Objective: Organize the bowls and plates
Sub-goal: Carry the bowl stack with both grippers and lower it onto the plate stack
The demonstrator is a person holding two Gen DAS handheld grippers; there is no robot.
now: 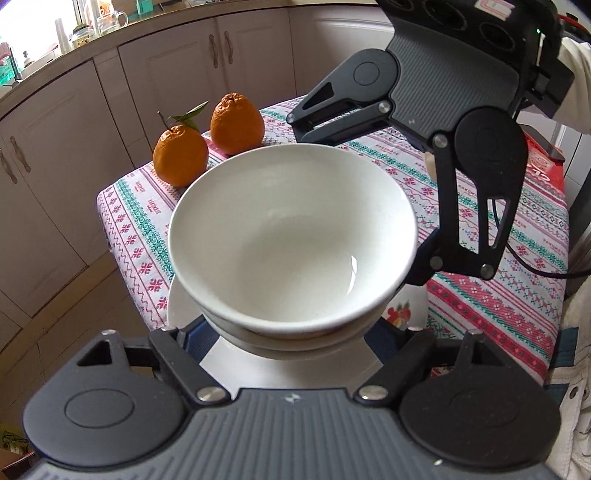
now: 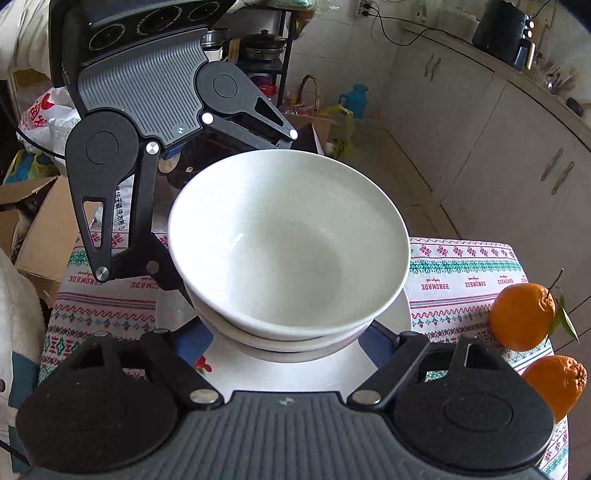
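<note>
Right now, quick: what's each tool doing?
Left tool: straddles the stacked bowls; grip cannot be told.
Right tool: likewise straddles them; grip cannot be told.

Glossy ceramic bowl (image 1: pixel 291 236), woven tablecloth (image 1: pixel 480 295)

Pale cabinet doors (image 1: pixel 155 85) with curved handles fill the left wrist view from nine to twelve o'clock — a bright window (image 1: pixel 40 22) sits at eleven. In the right wrist view, cabinets (image 2: pixel 491 122) run from one to three, cardboard boxes (image 2: pixel 33 218) lie at nine — a metal shelf rack (image 2: pixel 266 48) stands at twelve.
</note>
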